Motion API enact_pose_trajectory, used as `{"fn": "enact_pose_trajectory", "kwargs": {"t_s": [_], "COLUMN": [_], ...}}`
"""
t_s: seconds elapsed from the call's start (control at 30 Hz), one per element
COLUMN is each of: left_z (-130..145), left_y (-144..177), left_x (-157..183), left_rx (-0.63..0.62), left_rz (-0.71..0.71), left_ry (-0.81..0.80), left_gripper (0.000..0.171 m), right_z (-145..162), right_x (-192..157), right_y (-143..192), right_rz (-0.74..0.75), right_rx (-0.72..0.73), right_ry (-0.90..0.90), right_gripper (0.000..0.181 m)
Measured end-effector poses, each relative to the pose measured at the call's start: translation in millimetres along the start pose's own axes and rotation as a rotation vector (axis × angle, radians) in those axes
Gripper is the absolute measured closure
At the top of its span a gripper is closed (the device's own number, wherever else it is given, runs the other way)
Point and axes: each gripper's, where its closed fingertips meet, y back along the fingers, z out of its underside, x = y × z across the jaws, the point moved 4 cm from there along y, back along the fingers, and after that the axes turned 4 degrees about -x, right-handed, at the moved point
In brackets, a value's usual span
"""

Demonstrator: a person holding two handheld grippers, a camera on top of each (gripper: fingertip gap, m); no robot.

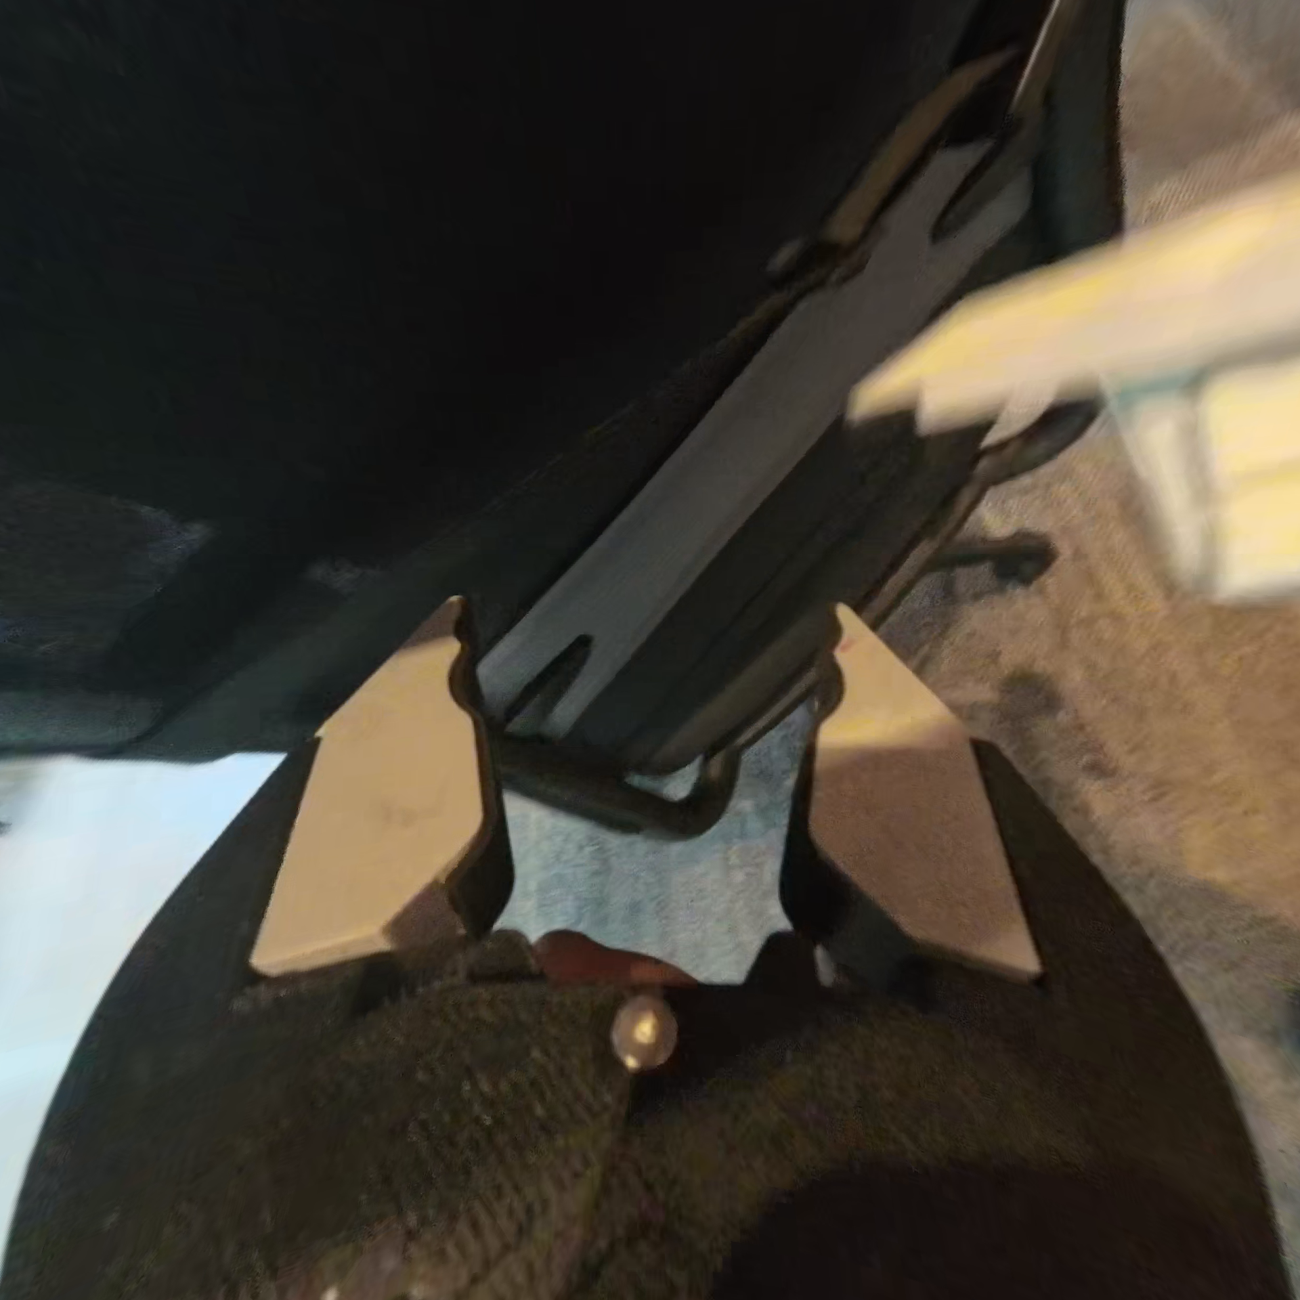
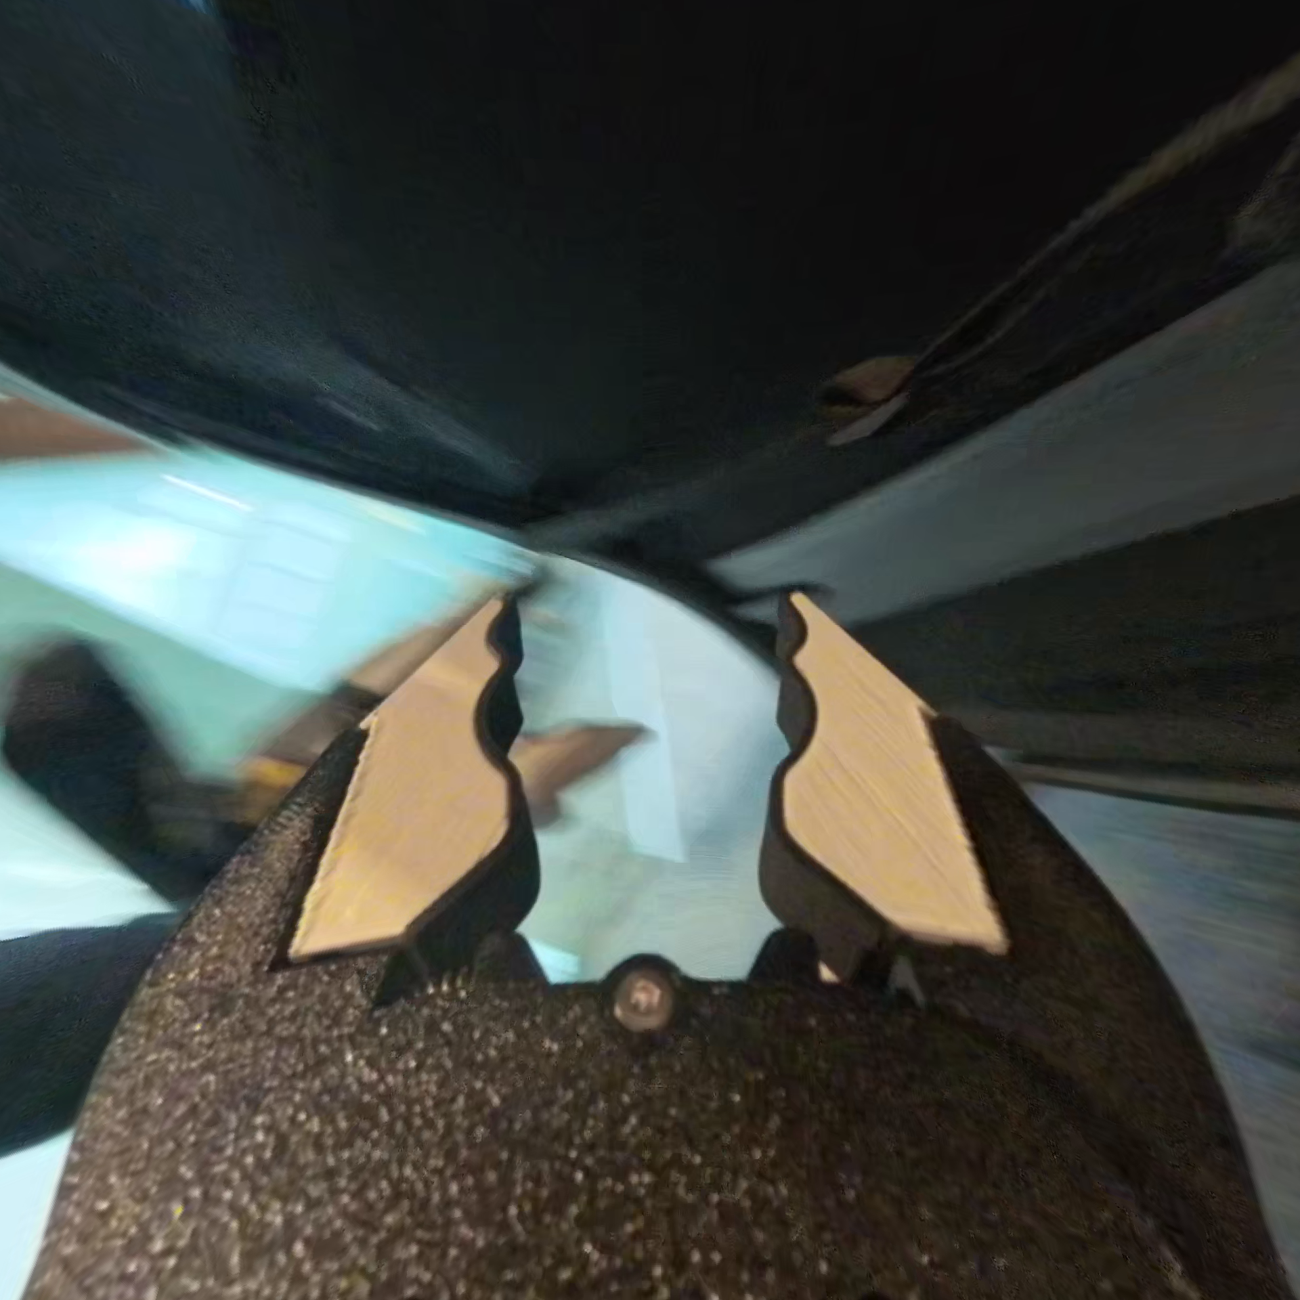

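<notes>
In the left wrist view my left gripper [image 1: 654, 612] is open wide. Its two beige fingers [image 1: 394, 795] flank the near end of a grey slotted metal rail [image 1: 689, 506] and a black wire bracket [image 1: 605, 795] fixed under a large dark object [image 1: 352, 281]. I cannot tell whether the fingers touch the rail. In the right wrist view my right gripper [image 2: 648, 601] is open and empty, close under the same dark object [image 2: 563, 281]. A grey rail [image 2: 1020, 478] runs off to its upper right. Both views are blurred.
Beige carpet [image 1: 1125, 774] lies to the right in the left wrist view, with a pale yellow-white piece of furniture [image 1: 1125, 330] above it. Light blue cloth [image 1: 633, 886] shows between the left fingers. A blurred pale blue area [image 2: 211, 563] and a dark shape [image 2: 77, 760] show at the left.
</notes>
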Motion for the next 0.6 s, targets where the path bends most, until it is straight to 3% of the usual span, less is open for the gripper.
{"fn": "enact_pose_trajectory", "kwargs": {"t_s": [0.07,0.1,0.17,0.27,0.37,0.47,0.6], "left_z": [23.9,37.9,67.7,109.1,140.7,169.4,203.5], "left_y": [22.5,35.7,63.5,104.6,139.3,164.3,189.8], "left_x": [-5.6,-4.2,2.1,21.7,45.9,68.3,89.3], "left_rx": [-0.047,-0.079,-0.149,-0.269,-0.350,-0.433,-0.574], "left_rz": [0.018,0.039,0.062,0.104,0.129,0.143,0.152], "left_ry": [-0.024,-0.018,-0.004,0.097,0.223,0.358,0.500], "left_gripper": [0.078,0.077,0.075,0.075,0.074,0.074,0.077], "right_z": [-10.5,-13.5,-15.7,-22.0,-31.9,-41.2,-20.3], "right_x": [-7.1,-4.0,-10.5,-23.2,-31.8,-23.3,-19.1], "right_y": [2.4,3.4,5.9,3.8,-10.6,-26.2,-48.6], "right_rz": [-0.403,-0.518,-0.732,-1.017,-1.121,-1.177,-1.182], "right_rx": [0.151,0.204,0.228,0.172,0.132,0.244,0.314], "right_ry": [-0.392,-0.521,-0.618,-0.731,-0.750,-0.856,-0.999], "right_gripper": [0.101,0.094,0.114,0.105,0.084,0.079,0.076]}}
